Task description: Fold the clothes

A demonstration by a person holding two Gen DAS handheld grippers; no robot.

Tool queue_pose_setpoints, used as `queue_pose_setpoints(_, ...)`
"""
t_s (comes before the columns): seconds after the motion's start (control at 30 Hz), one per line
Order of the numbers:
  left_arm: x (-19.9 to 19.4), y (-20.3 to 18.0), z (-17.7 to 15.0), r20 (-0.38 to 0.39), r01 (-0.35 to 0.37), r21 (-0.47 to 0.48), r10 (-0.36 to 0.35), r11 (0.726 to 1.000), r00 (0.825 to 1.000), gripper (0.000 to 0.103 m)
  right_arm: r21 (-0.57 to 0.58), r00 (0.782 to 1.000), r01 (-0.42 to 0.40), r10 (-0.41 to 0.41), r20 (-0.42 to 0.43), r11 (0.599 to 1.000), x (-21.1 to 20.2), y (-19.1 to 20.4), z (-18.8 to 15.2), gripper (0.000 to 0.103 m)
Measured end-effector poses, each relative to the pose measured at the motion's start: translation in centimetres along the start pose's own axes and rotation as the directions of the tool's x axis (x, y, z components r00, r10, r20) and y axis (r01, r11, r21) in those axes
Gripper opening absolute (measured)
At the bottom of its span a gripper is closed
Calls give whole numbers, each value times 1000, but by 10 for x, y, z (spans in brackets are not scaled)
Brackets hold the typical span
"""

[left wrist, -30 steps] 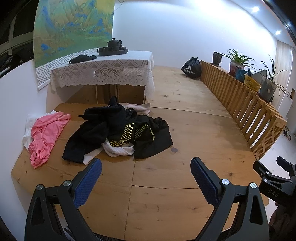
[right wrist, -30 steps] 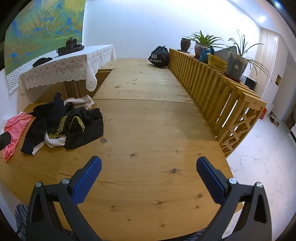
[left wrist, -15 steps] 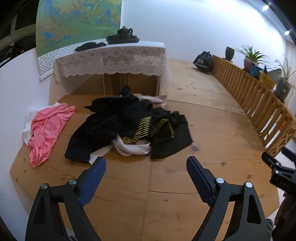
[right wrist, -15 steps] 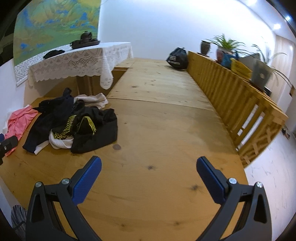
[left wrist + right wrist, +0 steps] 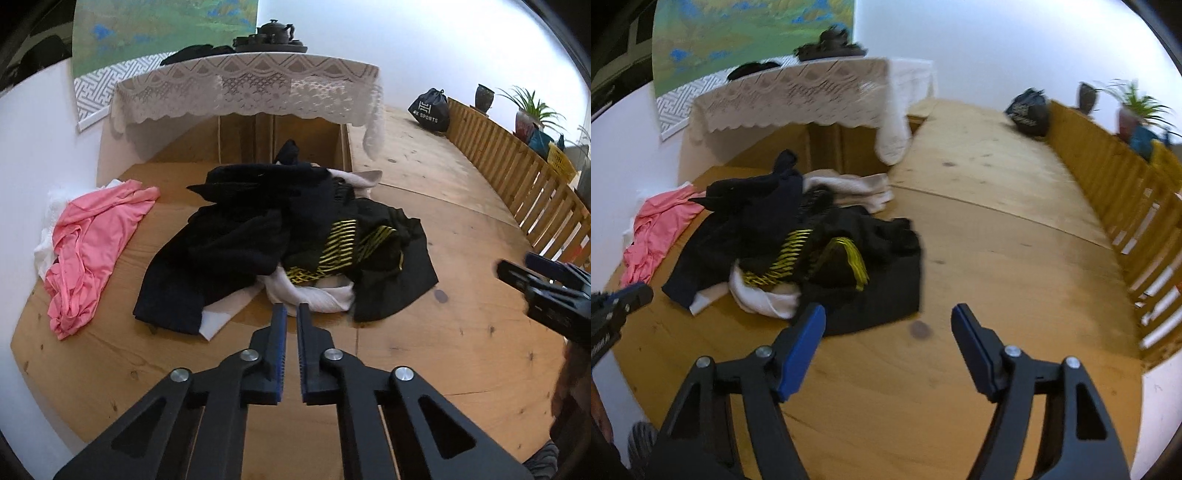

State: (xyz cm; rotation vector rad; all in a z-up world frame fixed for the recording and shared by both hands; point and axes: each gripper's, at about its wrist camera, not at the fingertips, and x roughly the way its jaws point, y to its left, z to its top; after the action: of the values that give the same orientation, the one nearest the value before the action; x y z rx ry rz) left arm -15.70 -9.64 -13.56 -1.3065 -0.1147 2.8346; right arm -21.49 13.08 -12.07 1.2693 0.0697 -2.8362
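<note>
A heap of clothes [image 5: 288, 236] lies on the wooden tabletop [image 5: 461, 354], towards its left half and just near of a small table draped in a white lace cloth [image 5: 243, 85]. Most of the heap is black: a black garment [image 5: 207, 273] spreads to the near left, and a black top with yellow stripes [image 5: 343, 243] sits on the right side. A white garment [image 5: 314, 295] pokes out at the near edge of the heap, and another pale piece [image 5: 360, 181] shows at the far side. Left of the heap, apart from it and close to the wall, lies a pink garment [image 5: 92, 243] on top of something white.

The left gripper [image 5: 290, 314] has its blue-padded jaws drawn together with only a thin slit between them and nothing caught in it; they have just been closing. Its tips hang at the near edge of the heap, just in front of the white garment, and whether they touch the cloth cannot be told.

The right gripper [image 5: 888, 317] stands with its jaws apart and nothing between them, having just been narrowing. It points at the tabletop near the right corner of the black striped top, its left finger [image 5: 801, 347] overlapping the near edge of the black cloth in the right wrist view. That view is blurred.

On the draped table stand a dark teapot set [image 5: 273, 37] and a dark bundle. A black sports bag [image 5: 430, 110] sits at the far right beside a wooden railing [image 5: 517, 177] lined with potted plants [image 5: 528, 114]
</note>
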Motion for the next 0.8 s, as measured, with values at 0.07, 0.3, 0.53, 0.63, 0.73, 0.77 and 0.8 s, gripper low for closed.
queue_pose_setpoints(0.07, 5, 12, 2, 1, -4, -8, 4, 1000, 1000, 0, -15, 1000, -23, 23, -20, 1000, 21, 14, 14, 70)
queue_pose_setpoints(0.3, 22, 48, 7, -8, -38, -34, 38, 999, 999, 0, -83, 1000, -9, 7, -26, 997, 70, 46, 44, 70)
queue_pose_setpoints(0.53, 35, 64, 7, -17, -43, -65, 42, 997, 999, 0, -83, 993, -43, 33, -115, 996, 133, 60, 57, 70)
queue_pose_setpoints(0.63, 38, 65, 7, -19, -36, -67, 35, 997, 999, 0, -87, 990, -60, 48, -133, 994, 150, 67, 58, 70)
queue_pose_setpoints(0.73, 42, 65, 8, -21, -29, -66, 27, 997, 999, 0, -85, 988, -75, 63, -141, 994, 162, 72, 57, 70)
queue_pose_setpoints(0.77, 44, 65, 8, -24, -25, -67, 23, 997, 999, 0, -82, 987, -80, 68, -147, 993, 167, 73, 56, 70)
queue_pose_setpoints(0.8, 45, 64, 9, -25, -22, -68, 20, 997, 999, 0, -76, 985, -89, 77, -154, 993, 170, 74, 56, 70)
